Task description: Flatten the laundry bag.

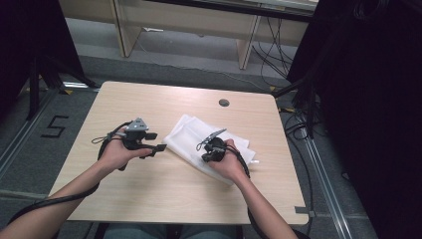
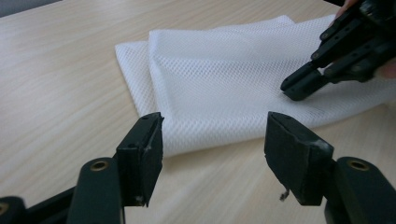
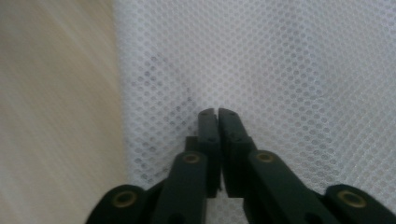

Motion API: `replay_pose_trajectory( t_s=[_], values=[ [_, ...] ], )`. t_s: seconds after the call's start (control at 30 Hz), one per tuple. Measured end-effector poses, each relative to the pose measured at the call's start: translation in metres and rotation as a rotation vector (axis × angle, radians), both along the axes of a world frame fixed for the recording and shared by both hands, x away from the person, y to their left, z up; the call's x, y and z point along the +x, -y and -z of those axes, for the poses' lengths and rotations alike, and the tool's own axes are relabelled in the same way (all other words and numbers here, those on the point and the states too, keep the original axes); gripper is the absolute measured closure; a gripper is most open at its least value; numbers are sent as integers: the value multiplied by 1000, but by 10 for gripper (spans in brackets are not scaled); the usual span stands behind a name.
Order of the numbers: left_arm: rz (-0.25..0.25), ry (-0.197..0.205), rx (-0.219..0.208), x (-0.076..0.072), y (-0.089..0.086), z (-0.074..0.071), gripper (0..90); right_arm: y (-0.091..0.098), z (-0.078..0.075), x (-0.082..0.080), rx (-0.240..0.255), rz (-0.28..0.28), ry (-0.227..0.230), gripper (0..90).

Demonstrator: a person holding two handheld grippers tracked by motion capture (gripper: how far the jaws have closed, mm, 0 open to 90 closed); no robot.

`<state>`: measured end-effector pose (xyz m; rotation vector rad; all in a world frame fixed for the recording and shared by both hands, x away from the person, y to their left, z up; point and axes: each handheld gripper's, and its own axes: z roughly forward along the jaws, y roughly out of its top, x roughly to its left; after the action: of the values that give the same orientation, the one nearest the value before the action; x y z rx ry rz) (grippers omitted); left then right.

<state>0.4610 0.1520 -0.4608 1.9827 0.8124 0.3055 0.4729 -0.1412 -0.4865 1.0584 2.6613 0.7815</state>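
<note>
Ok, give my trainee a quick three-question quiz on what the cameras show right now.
1. True or false: the left gripper has the white mesh cloth clamped between its jaws.
2. Which gripper is over the cloth? A) left B) right C) neither
3. Fill in: the cloth lies folded on the wooden ____.

Key:
1. False. Its jaws stand apart over bare table, short of the cloth's edge.
2. B. The right gripper points down at the mesh, jaws nearly together, nothing visibly pinched.
3. table

A light wooden table (image 1: 149, 99) stands on grey floor (image 1: 74, 107).
</note>
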Motion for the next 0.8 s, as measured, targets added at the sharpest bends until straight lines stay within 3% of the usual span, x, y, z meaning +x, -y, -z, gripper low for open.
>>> replay_pose_trajectory(
  t_s=[0.07,0.13,0.2,0.23,0.3,0.33,0.47,0.5,0.57,0.6,0.67,0.73,0.8],
  values=[
    [13,-7,16,9,11,-1,379,6,-9,-1,46,20,11,801],
    [7,-11,25,12,14,0,391,11,-15,0,53,32,21,788],
    [-1,-21,60,19,19,2,399,26,-30,3,66,98,45,745],
    [-3,-26,74,23,22,4,408,44,-40,6,61,164,78,708],
    [-18,-44,78,28,29,10,428,62,-44,6,52,241,60,662],
    [-18,-44,78,28,29,10,433,62,-44,6,52,241,60,662],
    [-46,-76,115,32,38,20,445,101,-41,2,-4,395,56,568],
    [-60,-81,137,33,41,23,448,119,-36,0,-3,448,32,538],
    [-56,-86,152,33,42,25,448,127,-34,0,2,464,21,532],
    [-55,-96,170,35,44,27,450,137,-28,-2,25,521,-23,514],
    [-54,-103,167,35,45,29,452,139,-25,-2,50,541,-32,506],
    [-45,-126,181,34,47,31,466,145,-19,1,59,523,-77,478],
    [-32,-129,196,33,48,33,466,147,-17,3,61,515,-77,473]
  ],
)
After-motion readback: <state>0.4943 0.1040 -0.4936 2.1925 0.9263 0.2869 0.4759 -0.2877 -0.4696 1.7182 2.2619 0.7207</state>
